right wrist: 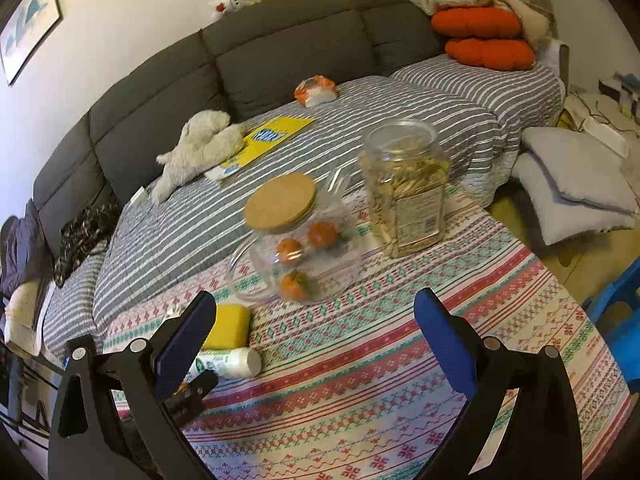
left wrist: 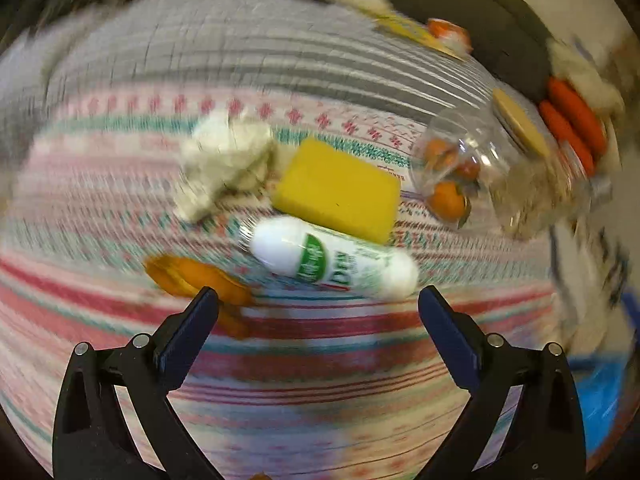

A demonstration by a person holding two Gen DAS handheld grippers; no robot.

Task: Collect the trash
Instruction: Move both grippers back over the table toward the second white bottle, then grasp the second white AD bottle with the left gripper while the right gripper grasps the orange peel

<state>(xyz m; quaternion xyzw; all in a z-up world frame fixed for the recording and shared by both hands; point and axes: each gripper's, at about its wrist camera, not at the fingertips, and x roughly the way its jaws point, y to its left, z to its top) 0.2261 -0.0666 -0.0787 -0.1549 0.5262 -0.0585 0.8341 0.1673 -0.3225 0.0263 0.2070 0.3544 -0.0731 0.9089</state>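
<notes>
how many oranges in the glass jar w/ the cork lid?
3 visible in the glass jar: two side by side up top, one lower at the front. Glare could hide more.

Blurred view over a patterned desk (left wrist: 320,368), left gripper (left wrist: 318,300) with jaws spread wide and empty, white bottle (left wrist: 332,258) lying on its side just ahead, yellow sponge (left wrist: 338,190) touching it behind, crumpled tissue (left wrist: 228,160) beside the sponge, orange peel (left wrist: 196,278) (partly behind one finger), lidded glass jar (left wrist: 472,148) of oranges at right.
</notes>
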